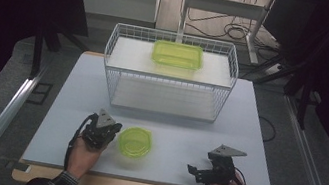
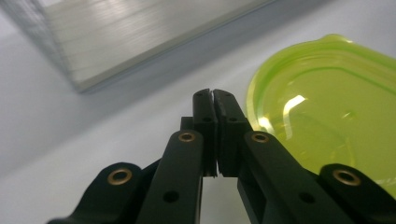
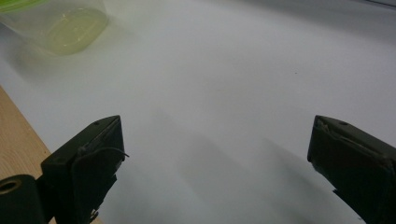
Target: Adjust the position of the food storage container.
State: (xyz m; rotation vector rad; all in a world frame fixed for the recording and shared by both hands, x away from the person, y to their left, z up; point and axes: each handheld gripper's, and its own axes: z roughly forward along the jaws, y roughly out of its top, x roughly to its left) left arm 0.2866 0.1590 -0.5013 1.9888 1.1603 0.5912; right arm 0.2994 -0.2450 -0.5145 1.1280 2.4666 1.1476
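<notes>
Left tool (image 2: 213,100), jaws together on nothing, beside green lid (image 2: 327,112); right tool (image 3: 215,154) gapes.

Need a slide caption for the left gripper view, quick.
Left gripper, jaws shut and empty, beside the green container on the white table.

**Three cameras, one table**

The high view looks forward and down from the near side, taking in the whole table (image 1: 73,108) and the wire basket (image 1: 168,73) at its far middle. The left gripper view sits low and very close, beside the green container (image 2: 327,112), basket behind. The right gripper view skims the near right tabletop, facing left; it shares that container (image 3: 60,23) with both others.
</notes>
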